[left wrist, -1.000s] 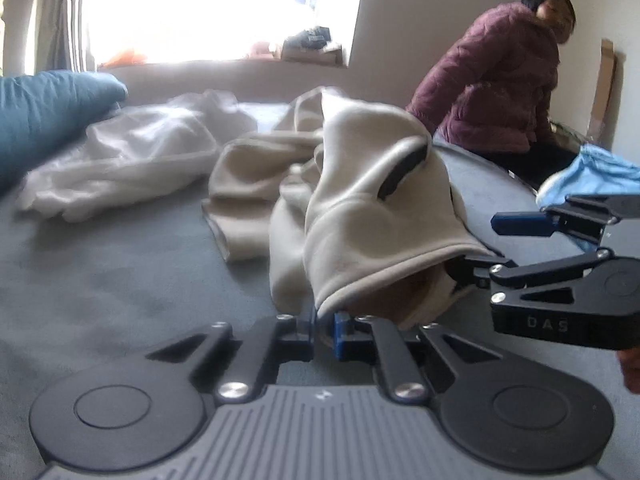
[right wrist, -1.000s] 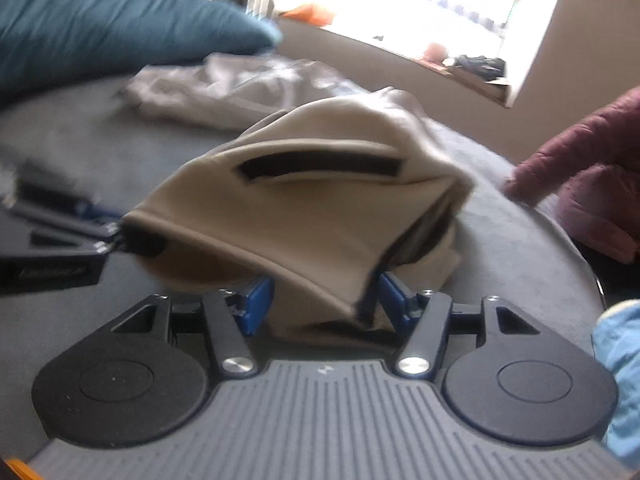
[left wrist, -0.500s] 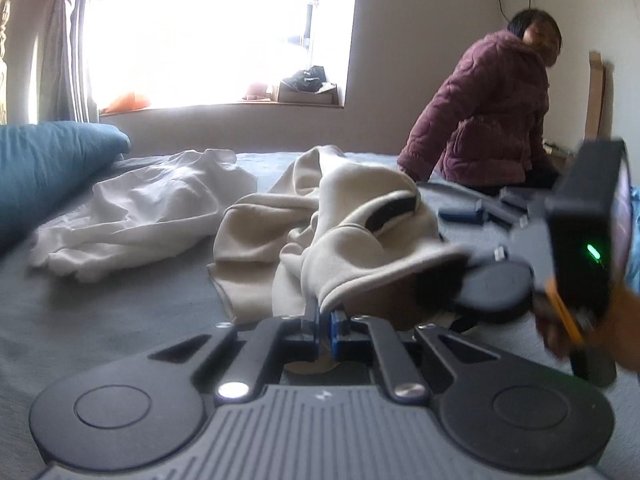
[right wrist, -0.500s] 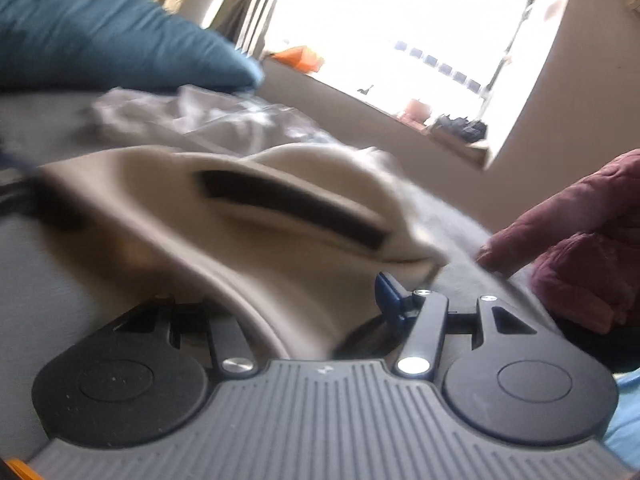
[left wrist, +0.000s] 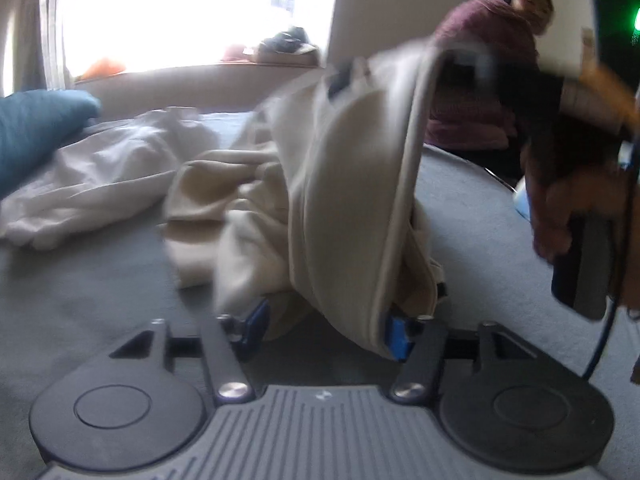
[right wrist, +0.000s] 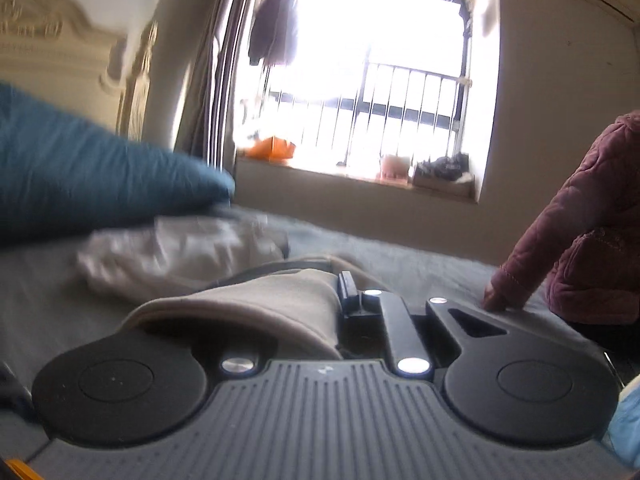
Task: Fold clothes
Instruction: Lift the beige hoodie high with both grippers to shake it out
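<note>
The beige top [left wrist: 344, 184] is partly lifted off the grey bed [left wrist: 80, 288]. One end hangs high in the air and the rest lies bunched on the bed, near the middle. A white cloth [left wrist: 104, 172] lies crumpled farther back, toward the bed's far left side, next to a blue pillow [left wrist: 36, 128].

The left claw [left wrist: 324, 324] is low, close to the bed. Its blue tips stand apart, with a fold of the top draped between them, so it is not pinching. The right claw [right wrist: 344, 292] looks pressed together on the edge of the top, which spills over its left side. In the left camera the top's edge rises to something dark and blurry at the upper right, likely this claw.

The step looks like lifting the top to shake it out and find its edges. It is not flat or folded now. The next move needs the left claw to catch a second edge or corner, so the top can be spread wide and flat on the bed.

Right now the top's long line runs nearly up and down, leaning a little toward the bed's right side at the top. Which end is the neck I cannot tell.
</note>
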A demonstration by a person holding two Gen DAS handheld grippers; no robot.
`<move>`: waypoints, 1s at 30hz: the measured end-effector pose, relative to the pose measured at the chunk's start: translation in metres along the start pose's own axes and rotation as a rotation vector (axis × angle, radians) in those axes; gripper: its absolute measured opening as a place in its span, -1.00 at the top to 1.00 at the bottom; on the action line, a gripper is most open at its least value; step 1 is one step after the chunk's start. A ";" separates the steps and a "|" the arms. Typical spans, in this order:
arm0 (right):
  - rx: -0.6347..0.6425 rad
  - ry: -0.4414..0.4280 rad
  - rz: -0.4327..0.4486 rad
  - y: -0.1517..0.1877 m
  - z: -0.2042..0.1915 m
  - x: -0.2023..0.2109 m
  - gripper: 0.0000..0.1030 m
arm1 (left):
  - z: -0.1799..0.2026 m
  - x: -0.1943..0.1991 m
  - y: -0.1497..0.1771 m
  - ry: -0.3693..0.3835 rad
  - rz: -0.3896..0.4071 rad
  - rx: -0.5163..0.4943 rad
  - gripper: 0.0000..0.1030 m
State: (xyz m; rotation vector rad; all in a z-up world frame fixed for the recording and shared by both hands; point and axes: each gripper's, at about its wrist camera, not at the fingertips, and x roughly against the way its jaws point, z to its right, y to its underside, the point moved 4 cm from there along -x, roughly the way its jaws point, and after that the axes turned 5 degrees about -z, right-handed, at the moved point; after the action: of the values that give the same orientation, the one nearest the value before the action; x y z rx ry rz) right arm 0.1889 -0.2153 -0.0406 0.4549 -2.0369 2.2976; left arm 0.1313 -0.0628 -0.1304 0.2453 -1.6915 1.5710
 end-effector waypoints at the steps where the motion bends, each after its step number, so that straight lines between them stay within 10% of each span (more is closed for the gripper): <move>1: -0.026 -0.007 0.025 -0.007 0.005 0.008 0.83 | 0.006 -0.002 -0.002 -0.002 0.004 -0.009 -0.21; 7: -0.165 -0.027 0.175 -0.046 0.042 0.062 0.90 | 0.047 -0.012 -0.015 -0.048 0.026 -0.076 -0.15; 10: -0.208 -0.022 0.227 -0.057 0.060 0.086 0.91 | 0.062 -0.011 -0.021 -0.066 0.056 -0.090 0.15; 12: -0.214 -0.010 0.246 -0.058 0.070 0.098 0.91 | 0.071 -0.008 -0.024 -0.083 0.075 -0.103 0.69; 15: -0.214 0.016 0.263 -0.058 0.082 0.112 0.91 | 0.078 0.005 -0.025 -0.114 0.098 -0.130 0.79; 30: -0.432 0.006 0.520 -0.118 0.126 0.215 0.92 | 0.075 0.269 -0.145 -0.414 0.585 -0.430 0.83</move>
State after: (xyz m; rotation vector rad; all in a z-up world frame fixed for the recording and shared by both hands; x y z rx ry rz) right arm 0.0339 -0.3575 0.1372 -0.1214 -2.8066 1.9483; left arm 0.0124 -0.0633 0.1615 -0.1786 -2.5451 1.5653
